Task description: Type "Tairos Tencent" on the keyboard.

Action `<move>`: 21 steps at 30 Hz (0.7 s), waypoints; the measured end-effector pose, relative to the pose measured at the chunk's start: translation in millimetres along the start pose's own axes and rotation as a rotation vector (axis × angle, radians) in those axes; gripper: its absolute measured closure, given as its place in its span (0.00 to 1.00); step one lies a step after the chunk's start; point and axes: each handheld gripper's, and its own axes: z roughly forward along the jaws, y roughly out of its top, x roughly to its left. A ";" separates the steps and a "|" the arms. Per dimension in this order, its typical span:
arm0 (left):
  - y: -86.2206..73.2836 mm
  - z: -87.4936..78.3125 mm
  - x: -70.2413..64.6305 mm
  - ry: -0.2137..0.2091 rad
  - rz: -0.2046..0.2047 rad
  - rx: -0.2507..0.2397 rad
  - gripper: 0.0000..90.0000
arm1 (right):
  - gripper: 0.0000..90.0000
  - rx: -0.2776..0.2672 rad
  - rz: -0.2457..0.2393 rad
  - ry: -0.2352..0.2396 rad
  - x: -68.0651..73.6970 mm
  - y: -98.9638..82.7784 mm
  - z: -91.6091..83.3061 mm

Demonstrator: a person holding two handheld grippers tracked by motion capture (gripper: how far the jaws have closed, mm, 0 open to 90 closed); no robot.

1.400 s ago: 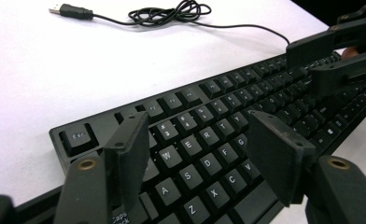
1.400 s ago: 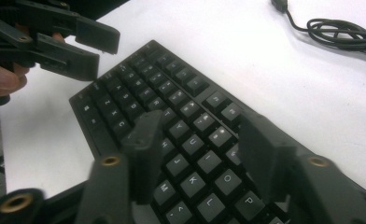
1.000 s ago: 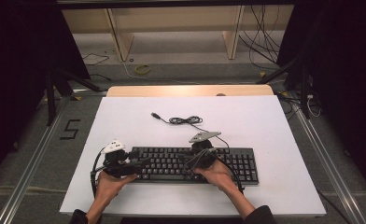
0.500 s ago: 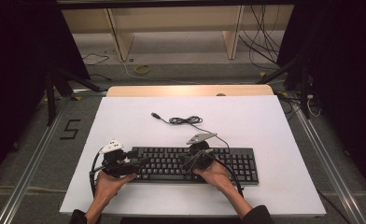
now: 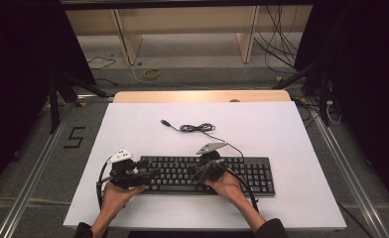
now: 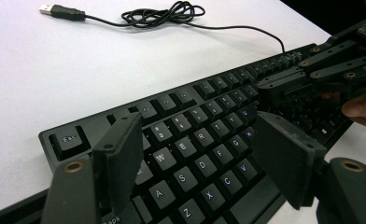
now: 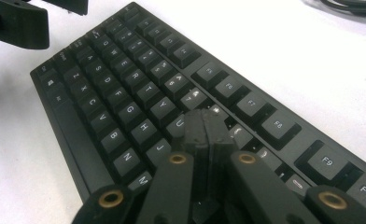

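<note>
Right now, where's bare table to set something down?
Free: the far left corner of the table, left of the USB plug; the far right, right of the cable; the near strip right of the keyboard. Crowded: the keyboard's left half, under the left gripper and right gripper.

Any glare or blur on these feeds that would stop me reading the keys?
High view: evenly lit, keyboard too small for legends. Left gripper view: letters sharp, near jaws soft. Right gripper view: bright glints on keys beside the shut right gripper, left-hand letters readable.
</note>
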 end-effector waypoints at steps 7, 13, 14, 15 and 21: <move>0.4 -0.8 0.6 -0.004 -0.002 -0.002 0.36 | 1.00 0.010 0.002 -0.003 0.5 -0.4 2.6; 0.9 -0.7 0.7 -0.009 0.000 0.001 0.36 | 1.00 0.021 -0.021 -0.023 1.4 -2.5 6.4; 1.1 -0.8 1.2 -0.009 0.002 0.001 0.36 | 1.00 0.020 -0.020 -0.022 1.3 -2.7 6.6; 1.3 -0.8 1.4 -0.010 0.000 0.001 0.36 | 1.00 0.020 -0.021 -0.024 1.5 -2.7 6.7; 2.2 -0.2 0.9 -0.013 0.001 0.003 0.35 | 1.00 0.024 -0.015 -0.036 3.5 -2.4 6.5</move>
